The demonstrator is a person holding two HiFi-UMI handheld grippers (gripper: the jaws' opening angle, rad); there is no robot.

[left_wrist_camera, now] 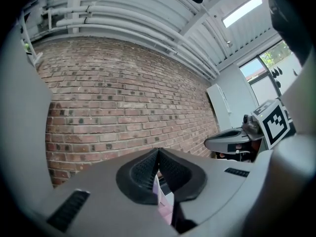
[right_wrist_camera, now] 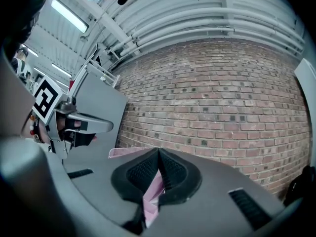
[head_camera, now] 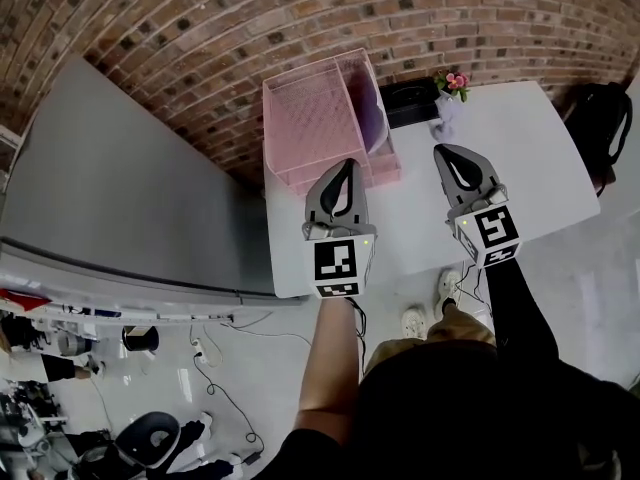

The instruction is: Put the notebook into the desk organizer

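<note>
A pink mesh desk organizer [head_camera: 310, 118] stands at the back left of the white table [head_camera: 520, 158]. A purple notebook [head_camera: 372, 118] stands upright in its right compartment. My left gripper [head_camera: 349, 165] hovers just in front of the organizer's near edge, its jaws shut on nothing. My right gripper [head_camera: 443, 151] is level with it over the table's middle, also shut and empty. In the left gripper view the pads [left_wrist_camera: 148, 169] meet at the tip, with a strip of pink organizer [left_wrist_camera: 165, 206] showing below. The right gripper view shows the same: closed pads [right_wrist_camera: 170, 172] and the organizer [right_wrist_camera: 123, 152] beyond.
A black box [head_camera: 410, 101] and a small vase of pink flowers [head_camera: 452, 85] sit behind the right gripper by the brick wall [head_camera: 250, 28]. A grey cabinet top [head_camera: 130, 198] lies to the left. A dark bag [head_camera: 603, 128] hangs off the table's right end.
</note>
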